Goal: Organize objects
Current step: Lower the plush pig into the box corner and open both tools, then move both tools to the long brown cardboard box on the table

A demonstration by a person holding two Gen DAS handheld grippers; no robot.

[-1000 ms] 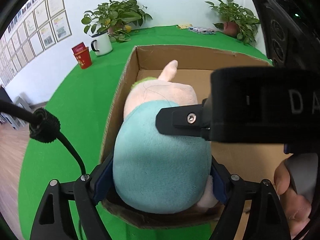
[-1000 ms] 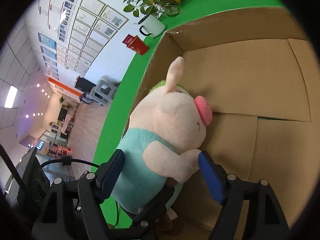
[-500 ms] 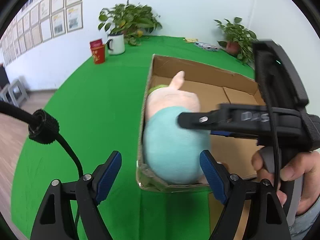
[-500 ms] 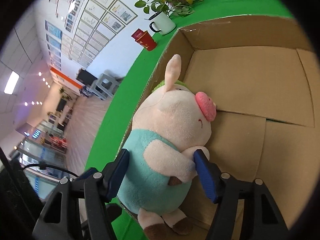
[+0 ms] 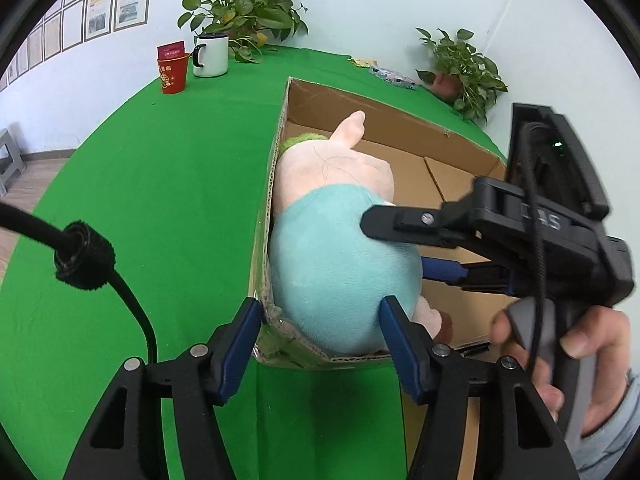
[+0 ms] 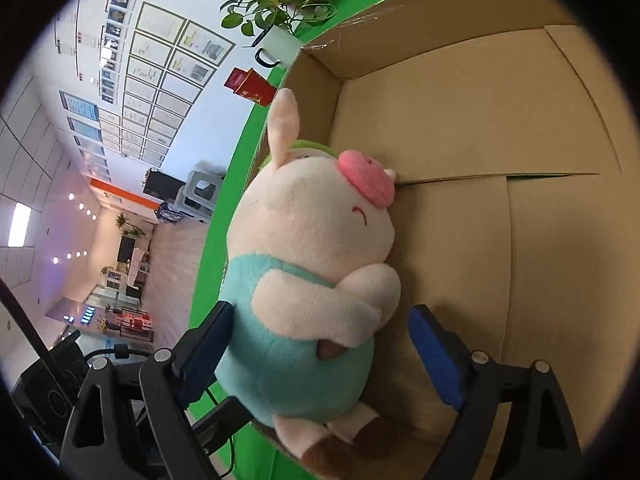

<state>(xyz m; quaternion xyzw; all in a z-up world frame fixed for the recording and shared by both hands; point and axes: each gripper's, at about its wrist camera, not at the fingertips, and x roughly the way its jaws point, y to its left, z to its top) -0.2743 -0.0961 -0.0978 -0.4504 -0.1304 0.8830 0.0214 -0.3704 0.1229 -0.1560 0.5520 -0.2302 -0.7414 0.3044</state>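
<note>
A plush pig [image 5: 340, 256] in a teal outfit lies inside an open cardboard box [image 5: 384, 112], against its left wall; it also shows in the right wrist view [image 6: 316, 280]. My left gripper [image 5: 320, 344] is open, just outside the box's near corner, its jaws straddling the corner and the pig's rear without gripping. My right gripper [image 6: 320, 352] is open around the pig's body inside the box [image 6: 520, 160], its right pad clear of the plush. The right gripper's body [image 5: 520, 232] shows in the left wrist view above the pig.
The box stands on a green table [image 5: 160, 200]. At the far left stand a red cup [image 5: 173, 73] and a white mug [image 5: 210, 56] before a potted plant [image 5: 244, 12]. Another plant [image 5: 464, 68] and small packets [image 5: 392, 76] sit at the back right.
My left gripper let go of the pig and drew back out of the box, then came close to its corner again. My right gripper closed around the pig, then opened wider.
</note>
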